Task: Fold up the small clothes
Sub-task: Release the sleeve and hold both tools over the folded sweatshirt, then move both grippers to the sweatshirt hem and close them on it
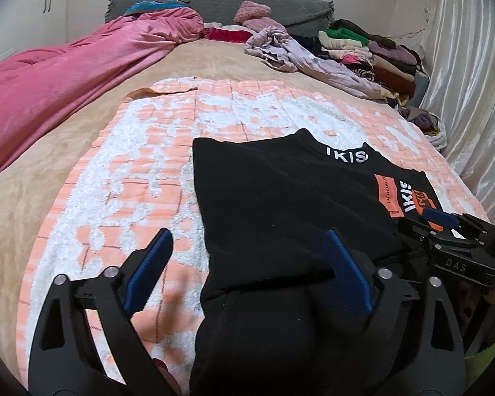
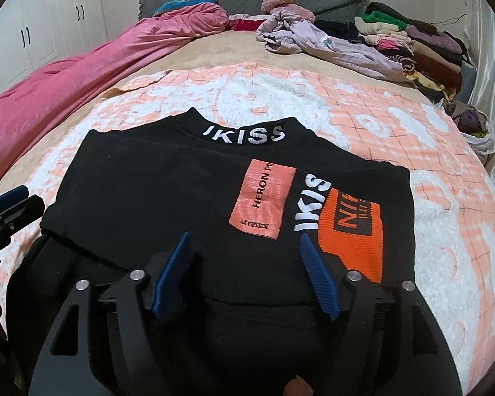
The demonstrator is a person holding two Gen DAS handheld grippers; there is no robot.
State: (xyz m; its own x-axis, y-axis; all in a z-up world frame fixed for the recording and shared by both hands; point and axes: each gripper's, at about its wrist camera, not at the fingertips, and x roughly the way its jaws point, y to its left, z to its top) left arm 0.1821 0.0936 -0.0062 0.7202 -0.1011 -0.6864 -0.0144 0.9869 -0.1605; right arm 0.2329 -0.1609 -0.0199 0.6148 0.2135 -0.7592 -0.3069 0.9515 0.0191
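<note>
garment: black knit top with white "ikiss" lettering and orange patches (image 2: pixel 168 198), lying flat on the peach-and-white fluffy blanket (image 2: pixel 412 138) spread over the bed, collar pointing away, near hem toward the tools
fold so far: judged part done; a folded layer sits over the body, its near edge running across just ahead of both tools, with a lower black portion left nearer the hem
left tool (image 1: pixel 247 270): spread wide, blue pads apart, nothing pinched; one pad over the blanket, the other over the black fabric at the garment's left edge
right tool (image 2: pixel 246 272): spread, pads apart over the near hem below the orange patch, gripping nothing
step in hand: judged to be letting go of the laid fold and readying the next grasp
clearing: lift both tools straight off the cloth so no pad drags the fresh layer askew
next grasp: take the near hem at two points well apart, one by each side edge, pinching all layers together
carry: bring both corners toward the collar at one pace, keeping the edge taut and level
landing: set the hem just short of the white collar lettering, side edges lined up
risk: thick knit likely springs back; press along the crease before releasing
surroundings: pink bedspread (image 1: pixel 66 82) and the stack of folded clothes (image 1: pixel 373 52) lie well apart, no obstacle
</note>
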